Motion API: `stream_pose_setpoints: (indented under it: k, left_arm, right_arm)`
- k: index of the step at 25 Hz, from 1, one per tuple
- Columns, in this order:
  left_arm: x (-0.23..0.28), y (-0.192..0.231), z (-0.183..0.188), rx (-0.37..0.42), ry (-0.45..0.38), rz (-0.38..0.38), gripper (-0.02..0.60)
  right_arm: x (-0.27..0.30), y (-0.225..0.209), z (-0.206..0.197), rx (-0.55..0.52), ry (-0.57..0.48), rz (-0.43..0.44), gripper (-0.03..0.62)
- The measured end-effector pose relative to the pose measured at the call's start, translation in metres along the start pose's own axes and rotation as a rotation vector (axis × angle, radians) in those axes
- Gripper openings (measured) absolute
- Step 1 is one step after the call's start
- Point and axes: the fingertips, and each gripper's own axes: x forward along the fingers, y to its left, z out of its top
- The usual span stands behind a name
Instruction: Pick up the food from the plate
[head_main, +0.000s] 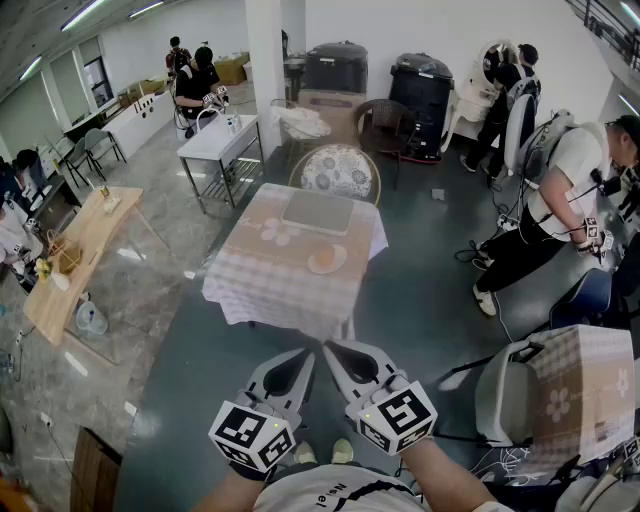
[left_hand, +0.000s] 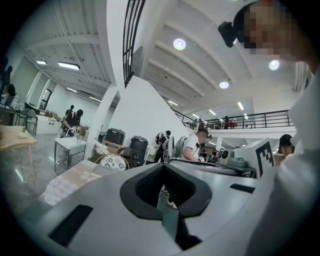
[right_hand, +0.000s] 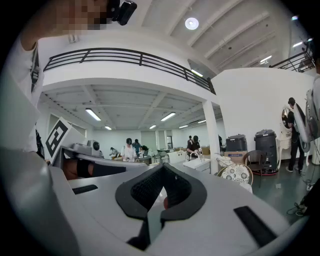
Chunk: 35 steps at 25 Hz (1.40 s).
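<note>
the food (head_main: 324, 259) lies on its plate (head_main: 343, 256) near the right edge of the worktop (head_main: 255, 285). the left hand-held gripper (head_main: 300, 360) and right hand-held gripper (head_main: 338, 356) are well apart from it, clenched on nothing and held near the body, probably because the approach is not yet begun.

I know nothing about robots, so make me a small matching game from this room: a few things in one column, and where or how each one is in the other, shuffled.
Things:
1. plate
2. grey tray
3. patterned chair
4. right gripper

Places or states:
A. jaws shut, nothing in them, held short of the table
B. standing behind the table's far side
C. on the table's right half, with food on it
D. lying flat on the table, beyond the plate

Pairs: 1-C, 2-D, 3-B, 4-A
</note>
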Motion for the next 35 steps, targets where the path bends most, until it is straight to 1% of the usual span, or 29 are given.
stream_pose_setpoints:
  k: [4, 6, 9, 10, 11, 15, 20, 25, 30, 33, 35]
  left_arm:
    - [0.004, -0.002, -0.003, -0.002, 0.002, -0.007, 0.006]
    - [0.004, -0.004, -0.004, -0.012, -0.004, -0.019, 0.006]
    - [0.003, -0.006, -0.006, -0.023, -0.019, -0.028, 0.006]
    - [0.003, -0.005, -0.007, -0.025, -0.021, -0.021, 0.006]
    - [0.004, -0.004, -0.008, -0.027, -0.020, -0.012, 0.006]
    - [0.012, 0.000, -0.013, -0.023, -0.005, 0.019, 0.006]
    - [0.031, -0.005, -0.016, -0.007, -0.001, 0.035, 0.006]
    - [0.047, -0.012, -0.017, -0.004, -0.008, 0.055, 0.006]
    - [0.061, -0.008, -0.021, -0.007, 0.001, 0.073, 0.006]
    - [0.068, 0.002, -0.020, -0.001, 0.001, 0.073, 0.006]
    - [0.073, 0.012, -0.020, 0.004, 0.001, 0.071, 0.006]
  right_arm:
    - [-0.002, -0.002, -0.001, 0.013, -0.005, 0.012, 0.006]
    - [-0.006, -0.005, 0.001, 0.085, -0.040, 0.042, 0.006]
    - [-0.019, -0.024, 0.008, 0.256, -0.116, 0.072, 0.008]
    - [-0.022, -0.032, 0.009, 0.289, -0.129, 0.071, 0.008]
    - [-0.024, -0.039, 0.008, 0.300, -0.133, 0.064, 0.008]
    - [-0.024, -0.047, 0.001, 0.278, -0.118, 0.047, 0.009]
    - [-0.025, -0.052, -0.006, 0.245, -0.091, 0.059, 0.009]
    - [-0.028, -0.064, -0.013, 0.239, -0.069, 0.069, 0.013]
    - [-0.023, -0.082, -0.018, 0.243, -0.046, 0.041, 0.039]
    - [-0.012, -0.088, -0.022, 0.244, -0.037, 0.027, 0.073]
    - [-0.002, -0.093, -0.026, 0.245, -0.032, 0.021, 0.080]
